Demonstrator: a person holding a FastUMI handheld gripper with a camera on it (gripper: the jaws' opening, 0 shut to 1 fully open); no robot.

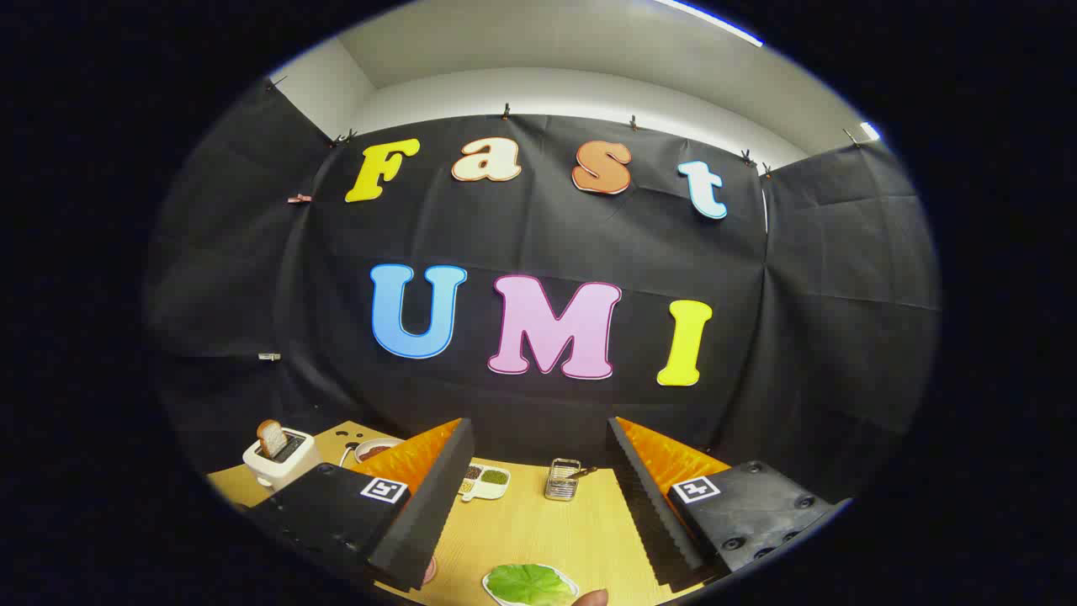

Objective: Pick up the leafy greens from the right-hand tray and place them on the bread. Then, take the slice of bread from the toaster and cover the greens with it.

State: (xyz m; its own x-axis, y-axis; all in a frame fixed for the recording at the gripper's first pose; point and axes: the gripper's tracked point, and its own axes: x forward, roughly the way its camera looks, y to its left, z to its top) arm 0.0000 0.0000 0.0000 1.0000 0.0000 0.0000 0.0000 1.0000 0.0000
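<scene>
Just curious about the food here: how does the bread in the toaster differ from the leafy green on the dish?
The bread slice stands upright in the toaster, beyond the open tongs; the leafy green lies flat on its dish, between the fingers. The bread is brown, the leaf bright green. Both are untouched.

Greens on their tray, bread in the toaster

A flat, bright green leaf lies on a small white tray on the bench, low between the wide-open jaws. Well off to the left, a browned bread slice stands upright in the white toaster.

Green leafy greens, white toaster
</scene>
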